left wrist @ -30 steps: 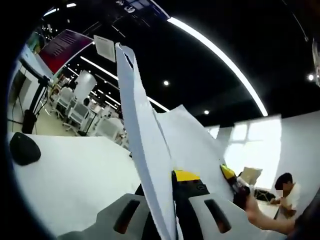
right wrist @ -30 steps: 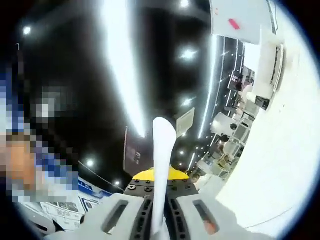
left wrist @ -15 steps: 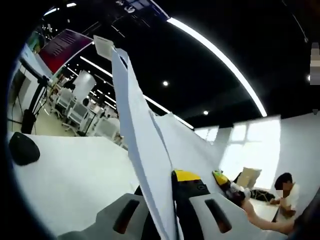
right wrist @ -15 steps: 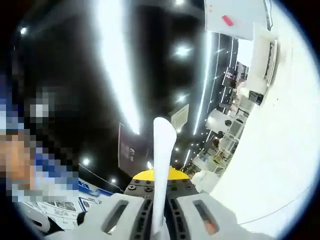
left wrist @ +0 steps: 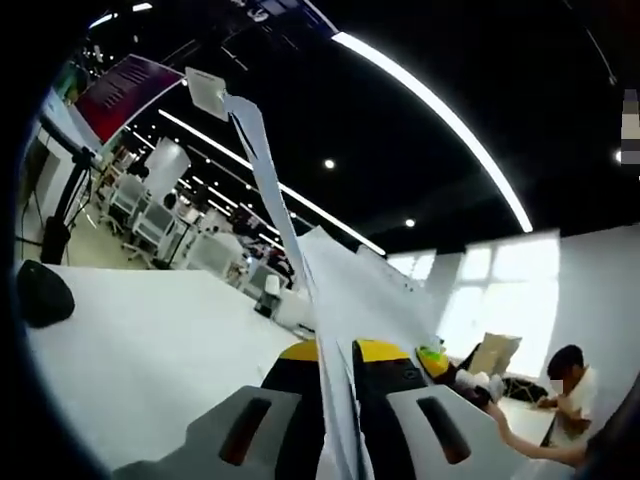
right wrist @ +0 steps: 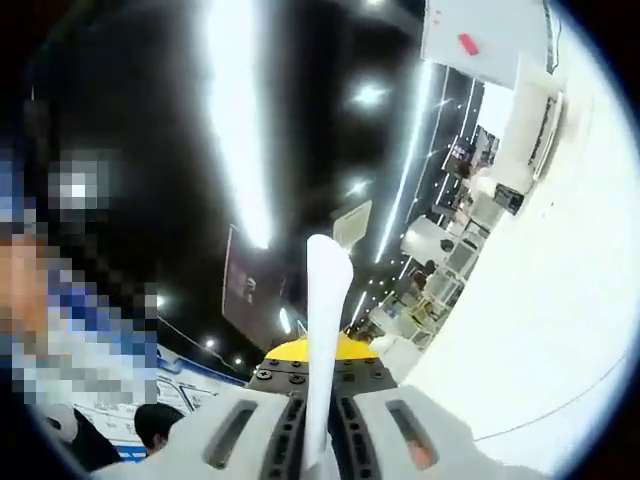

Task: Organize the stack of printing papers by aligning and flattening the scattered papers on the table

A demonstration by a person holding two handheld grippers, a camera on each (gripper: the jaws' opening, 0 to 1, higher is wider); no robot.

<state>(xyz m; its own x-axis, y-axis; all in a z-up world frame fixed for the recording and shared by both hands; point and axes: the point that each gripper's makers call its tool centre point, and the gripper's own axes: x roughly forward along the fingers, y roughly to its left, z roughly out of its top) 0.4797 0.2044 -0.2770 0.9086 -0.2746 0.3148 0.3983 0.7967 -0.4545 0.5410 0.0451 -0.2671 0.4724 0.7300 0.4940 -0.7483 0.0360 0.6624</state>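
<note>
The white paper stack (left wrist: 300,260) stands on edge, lifted above the white table (left wrist: 150,340). My left gripper (left wrist: 338,362) is shut on its near edge, and the sheets rise as a thin blade toward the ceiling. Farther along the sheets the other gripper's green-yellow tip (left wrist: 432,360) shows at their right side. In the right gripper view the paper stack (right wrist: 326,330) again shows edge-on as a narrow white strip, clamped between the jaws of my right gripper (right wrist: 320,385), which is shut on it. The table (right wrist: 540,330) fills the right side there.
A black rounded object (left wrist: 42,295) lies on the table at far left. A seated person (left wrist: 572,385) is at the far right, and a hand (left wrist: 505,425) reaches in low right. Office chairs and desks (left wrist: 150,215) stand behind. A white device (right wrist: 530,110) sits on the table's far side.
In the left gripper view the sheets have closed together from a spread fan into a thin edge-on blade. The right gripper view has tilted slightly; its grip on the paper is unchanged.
</note>
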